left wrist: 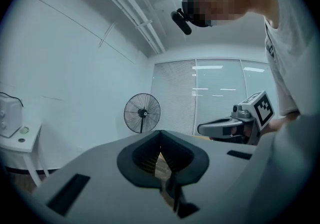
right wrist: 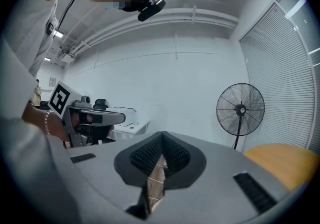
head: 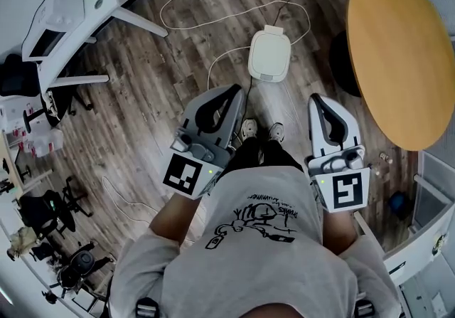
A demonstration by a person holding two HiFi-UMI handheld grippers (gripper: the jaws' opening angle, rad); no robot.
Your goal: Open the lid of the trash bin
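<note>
The trash bin (head: 269,55) is a white, rounded-square bin with its lid down, standing on the wood floor just ahead of the person's feet. My left gripper (head: 237,91) is held level at waist height, nearer than the bin and to its left, jaws closed tip to tip with nothing in them. My right gripper (head: 317,99) is alongside, to the bin's right, also shut and empty. The left gripper view shows my left gripper (left wrist: 160,132) pointing at a wall and a fan. The right gripper view has my right gripper (right wrist: 162,133) pointing level too. Neither gripper view shows the bin.
White cables (head: 192,3) loop over the floor beyond the bin. A round wooden table (head: 405,53) stands at the right. A white desk (head: 78,3) is at the upper left, with office chairs (head: 35,210) lower left. A standing fan (right wrist: 240,110) is by the wall.
</note>
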